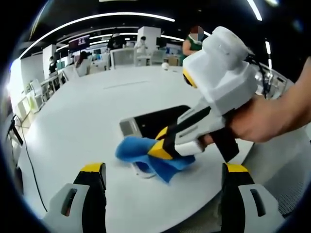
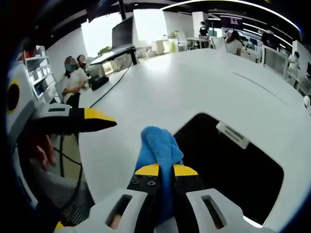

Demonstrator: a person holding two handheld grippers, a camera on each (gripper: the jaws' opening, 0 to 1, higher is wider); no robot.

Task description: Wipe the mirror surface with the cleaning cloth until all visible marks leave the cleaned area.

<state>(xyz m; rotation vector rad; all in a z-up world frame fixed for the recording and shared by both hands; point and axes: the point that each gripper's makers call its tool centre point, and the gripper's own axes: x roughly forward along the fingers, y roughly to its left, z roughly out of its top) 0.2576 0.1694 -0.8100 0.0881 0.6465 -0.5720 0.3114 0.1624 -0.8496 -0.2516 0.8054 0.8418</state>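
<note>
Right now I have the right gripper (image 2: 164, 171) clenched on the cleaning cloth (image 2: 158, 143), its yellow-tipped jaws pressed together with a fold of the blue, knitted-looking fabric pinched between them and bunched up ahead of the tips. From the right gripper view, the mirror (image 2: 228, 170) lies flat on the white table (image 2: 194, 82) just beside the cloth, a dark, glossy rounded rectangle with a small pale tab on its far edge; the cloth sits at its near corner, at or just over the edge. My left gripper (image 1: 163, 175) hangs released, jaws wide apart with nothing between them, above the table's (image 1: 87, 116) round edge. The left gripper view gives me what the other cannot: the right gripper (image 1: 163, 145) from the side, white and blocky in a hand (image 1: 262, 119), its tips down in the cloth (image 1: 141, 153), which spreads limp on the surface against the mirror's (image 1: 155, 119) near end. I think I see a small white object under the cloth, though it is too hidden to tell. The left gripper's (image 2: 73, 119) jaw enters the right gripper view from the left.
</note>
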